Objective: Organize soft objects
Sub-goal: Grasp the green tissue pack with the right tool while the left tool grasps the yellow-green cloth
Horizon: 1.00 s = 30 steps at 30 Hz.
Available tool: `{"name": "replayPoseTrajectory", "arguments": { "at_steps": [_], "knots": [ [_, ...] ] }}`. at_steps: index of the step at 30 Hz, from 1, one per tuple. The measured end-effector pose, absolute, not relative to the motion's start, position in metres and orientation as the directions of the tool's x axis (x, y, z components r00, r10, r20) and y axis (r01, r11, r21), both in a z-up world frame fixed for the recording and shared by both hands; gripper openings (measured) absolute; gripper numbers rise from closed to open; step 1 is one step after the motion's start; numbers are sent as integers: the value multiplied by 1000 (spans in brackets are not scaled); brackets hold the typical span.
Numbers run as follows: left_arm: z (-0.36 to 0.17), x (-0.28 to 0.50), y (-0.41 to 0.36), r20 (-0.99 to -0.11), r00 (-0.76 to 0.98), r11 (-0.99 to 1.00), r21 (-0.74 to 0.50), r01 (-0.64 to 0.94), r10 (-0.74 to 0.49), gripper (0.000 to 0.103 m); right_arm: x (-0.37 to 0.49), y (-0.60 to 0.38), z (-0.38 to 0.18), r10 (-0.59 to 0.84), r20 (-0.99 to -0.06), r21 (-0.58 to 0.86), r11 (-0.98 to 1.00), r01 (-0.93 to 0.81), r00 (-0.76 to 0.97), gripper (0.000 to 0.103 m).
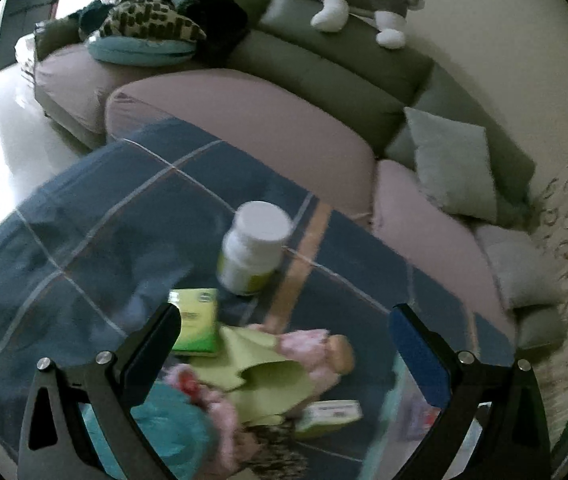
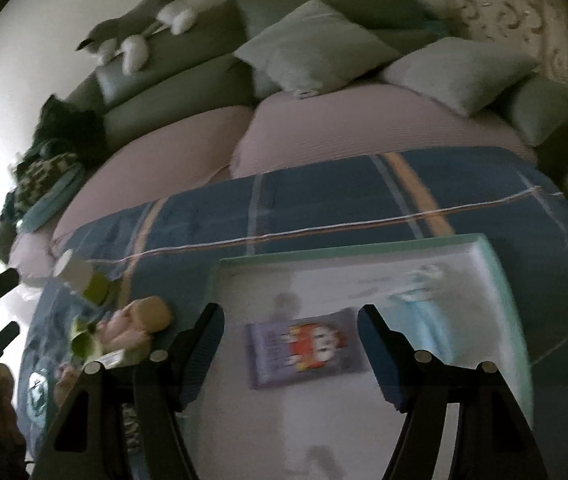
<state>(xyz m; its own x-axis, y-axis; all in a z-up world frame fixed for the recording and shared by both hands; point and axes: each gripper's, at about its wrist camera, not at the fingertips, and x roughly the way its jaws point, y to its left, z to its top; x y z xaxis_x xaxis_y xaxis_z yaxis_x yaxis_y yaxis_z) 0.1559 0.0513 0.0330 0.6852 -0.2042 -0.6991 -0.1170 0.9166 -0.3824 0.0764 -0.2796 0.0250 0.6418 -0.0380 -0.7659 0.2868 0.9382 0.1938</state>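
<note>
My left gripper (image 1: 284, 332) is open above a pile on the blue plaid cloth (image 1: 95, 240): a pink doll with a tan head (image 1: 326, 354), a green cloth (image 1: 271, 380) and a teal soft item (image 1: 175, 428). The doll also shows in the right wrist view (image 2: 139, 322). My right gripper (image 2: 290, 336) is open and empty above a pale green-rimmed white tray (image 2: 496, 280), which holds a flat printed packet (image 2: 304, 348). A grey-and-white plush cat (image 1: 348, 0) lies on the sofa back (image 2: 135, 36).
A white bottle (image 1: 253, 246) and a green box (image 1: 195, 320) stand on the plaid cloth, with a small carton (image 1: 330, 412) near the doll. Light cushions (image 2: 316, 48) and a heap of clothes (image 1: 151, 24) lie on the sofa (image 1: 243, 120).
</note>
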Motion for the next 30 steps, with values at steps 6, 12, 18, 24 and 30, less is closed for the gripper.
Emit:
{"name": "replayPoseTrajectory", "arguments": {
  "at_steps": [6, 12, 18, 24, 30],
  "knots": [
    [31, 151, 68, -729, 684, 946, -238, -220, -24, 103, 87, -237, 17, 69, -772, 228, 958, 173, 632, 73],
    [24, 153, 84, -760, 650, 938, -245, -244, -30, 103, 96, -196, 7, 148, -782, 236, 969, 69, 605, 73],
    [15, 158, 92, -805, 593, 943, -190, -275, 11, 103, 102, -161, -9, 198, -802, 232, 973, -12, 563, 73],
    [3, 162, 89, -851, 520, 964, -73, -254, 73, 103, 112, -136, -32, 228, -836, 232, 971, -55, 499, 73],
    [-11, 166, 84, -890, 443, 973, 2, -229, 106, 103, 119, -122, -44, 215, -851, 204, 976, -75, 478, 73]
  ]
}}
